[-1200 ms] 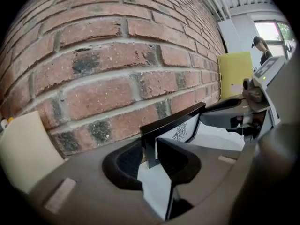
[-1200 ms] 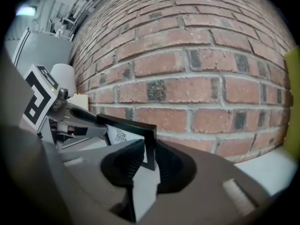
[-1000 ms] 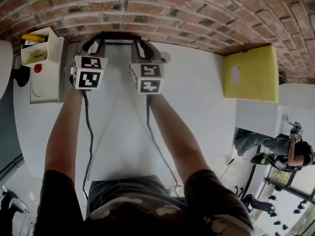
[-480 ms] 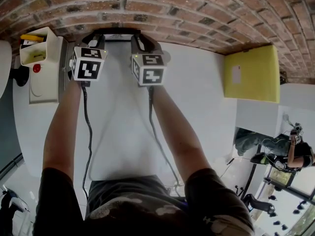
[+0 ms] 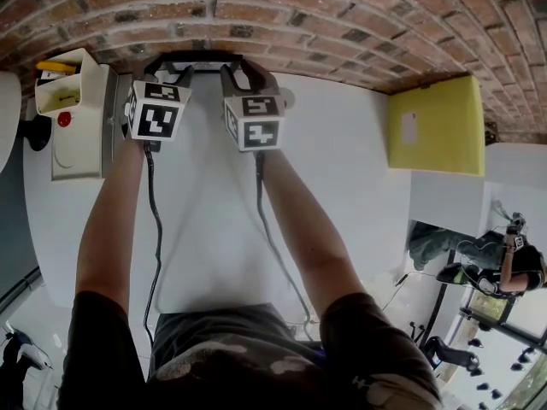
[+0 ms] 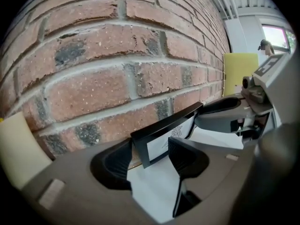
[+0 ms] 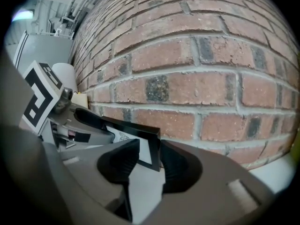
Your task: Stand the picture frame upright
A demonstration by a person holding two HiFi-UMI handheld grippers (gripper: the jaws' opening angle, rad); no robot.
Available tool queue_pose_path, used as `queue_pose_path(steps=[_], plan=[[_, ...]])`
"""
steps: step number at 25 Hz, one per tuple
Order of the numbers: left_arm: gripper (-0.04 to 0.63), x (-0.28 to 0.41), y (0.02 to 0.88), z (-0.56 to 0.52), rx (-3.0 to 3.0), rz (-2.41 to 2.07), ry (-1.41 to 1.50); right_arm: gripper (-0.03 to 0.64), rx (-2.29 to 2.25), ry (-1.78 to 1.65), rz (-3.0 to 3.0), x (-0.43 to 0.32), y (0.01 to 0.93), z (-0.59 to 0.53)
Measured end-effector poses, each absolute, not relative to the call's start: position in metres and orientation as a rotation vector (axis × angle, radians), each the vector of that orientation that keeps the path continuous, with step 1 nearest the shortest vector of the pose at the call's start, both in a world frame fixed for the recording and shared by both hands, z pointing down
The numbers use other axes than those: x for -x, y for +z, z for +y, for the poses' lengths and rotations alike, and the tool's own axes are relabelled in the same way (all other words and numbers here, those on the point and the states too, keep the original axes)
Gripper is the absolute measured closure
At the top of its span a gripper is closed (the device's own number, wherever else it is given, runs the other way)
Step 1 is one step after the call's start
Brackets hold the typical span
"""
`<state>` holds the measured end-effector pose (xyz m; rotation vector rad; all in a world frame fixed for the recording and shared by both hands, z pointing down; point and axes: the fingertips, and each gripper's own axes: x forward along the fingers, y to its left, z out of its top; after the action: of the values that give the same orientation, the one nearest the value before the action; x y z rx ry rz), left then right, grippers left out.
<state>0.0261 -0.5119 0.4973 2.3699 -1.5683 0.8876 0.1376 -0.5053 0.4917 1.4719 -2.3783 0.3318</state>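
black picture frame (image 5: 198, 57) standing against brick wall (image 5: 342, 15); left gripper (image 5: 164, 68), right gripper (image 5: 235, 71) at its ends, jaws opening; white table (image 5: 342, 143).

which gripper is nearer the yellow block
Right. Both straddle the picture frame, jaws opening: right gripper at its right end, toward the yellow block; left gripper at its left end.

Brick wall (image 5: 342, 15) blocks ahead, tabletop (image 5: 338, 165) apparently open
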Motion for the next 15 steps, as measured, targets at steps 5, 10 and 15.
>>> queue_pose_path(steps=[5,10,15], plan=[[0.4,-0.0234,0.4934,-0.5109,-2.371,-1.568,0.881,0.475,-1.471,0.342,-2.384,-0.1386,0.4877,-0.5062],[0.426,-0.0235,0.4911,-0.5098,-2.383,-1.535,0.88,0.482,-1.472,0.373,-2.383,-0.1407,0.4877,-0.5052],[0.43,-0.0237,0.4911,-0.5081,-2.343,-1.456,0.879,0.482,-1.497,0.446,-2.378,-0.1417,0.4833,-0.5028]])
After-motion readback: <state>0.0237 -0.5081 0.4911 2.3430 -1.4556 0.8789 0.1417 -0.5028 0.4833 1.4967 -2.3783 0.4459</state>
